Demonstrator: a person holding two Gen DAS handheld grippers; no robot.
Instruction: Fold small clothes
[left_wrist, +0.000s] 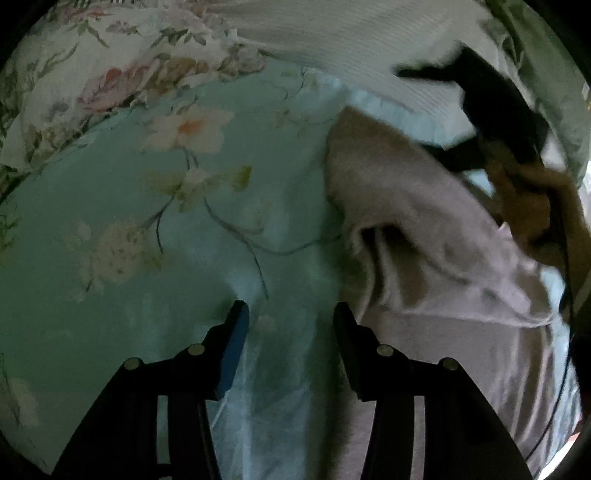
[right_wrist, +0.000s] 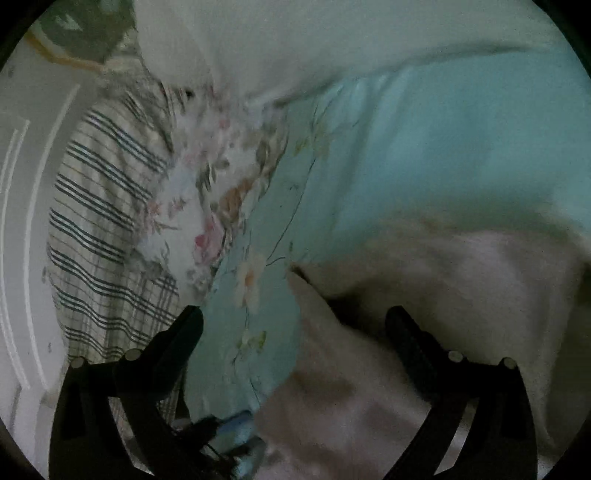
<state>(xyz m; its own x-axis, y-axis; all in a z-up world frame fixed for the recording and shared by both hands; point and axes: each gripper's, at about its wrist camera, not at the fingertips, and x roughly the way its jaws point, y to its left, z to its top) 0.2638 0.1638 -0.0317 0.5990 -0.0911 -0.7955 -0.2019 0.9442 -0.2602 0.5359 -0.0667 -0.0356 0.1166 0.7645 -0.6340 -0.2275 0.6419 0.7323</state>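
Observation:
A pale pink-beige garment lies rumpled on a light green floral bedsheet, at the right of the left wrist view. My left gripper is open and empty, its fingers over the sheet just left of the garment's edge. In the right wrist view the same garment fills the lower right. My right gripper is open wide, with a corner of the garment between its fingers. The right gripper shows as a dark blurred shape above the garment in the left wrist view.
A white ribbed cloth and a rose-print pillow lie at the far side. A brown cloth sits at the right edge. A striped plaid cloth and a white wall panel are at the left.

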